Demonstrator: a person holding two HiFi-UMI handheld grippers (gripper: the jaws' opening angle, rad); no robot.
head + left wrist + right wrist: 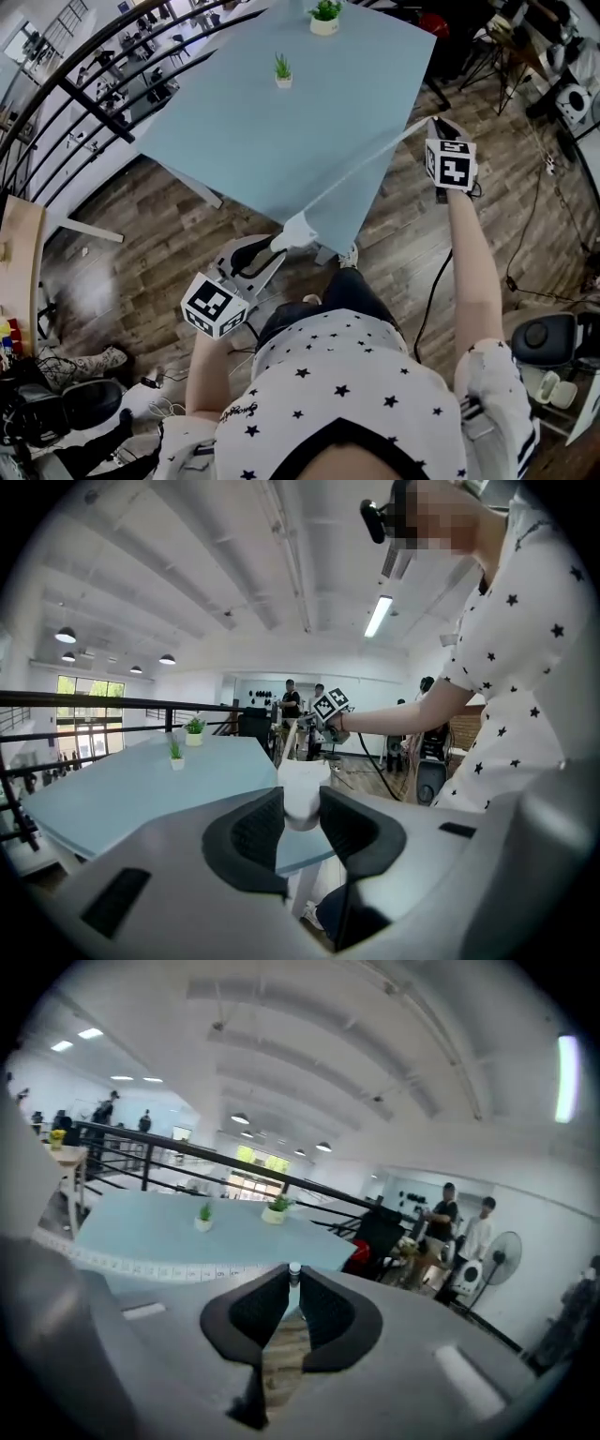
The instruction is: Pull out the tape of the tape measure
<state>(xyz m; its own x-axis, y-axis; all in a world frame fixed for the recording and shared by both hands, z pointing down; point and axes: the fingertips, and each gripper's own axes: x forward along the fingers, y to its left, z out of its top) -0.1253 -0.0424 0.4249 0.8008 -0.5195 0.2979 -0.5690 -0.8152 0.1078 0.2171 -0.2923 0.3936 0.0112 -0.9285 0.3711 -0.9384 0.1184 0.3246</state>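
Currently the person's left arm (pixel 204 367) is bent and kept close to the body. The forearm reaches forward, and the grey left gripper (pixel 277 249) with its black-and-white marker cube points toward the near edge of the light blue rectangular table (pixel 253 141). In the left gripper view its black padded jaws are clamped on the rounded white plastic tape measure case (pixel 302 797), one pad on each side. The case is held in the air just off the table's near corner, above the dark wood plank floor (pixel 394 239).

The right arm (pixel 473 272) is stretched nearly straight, out and away to the right, with the right gripper (pixel 439 123) beyond the table's right edge and well apart from the case. In the right gripper view its jaws (pixel 293 1283) stand almost together, pinching the small end tab of the pale thin tape (pixel 169 1267). The tape's printed marks run off to the left.

From above, the drawn-out tape (pixel 367 167) spans taut in a straight line from the case up to the right gripper, crossing over the table's near right corner.

Two small green potted plants in white pots (pixel 283 71) (pixel 324 17) stand on the far part of the table.
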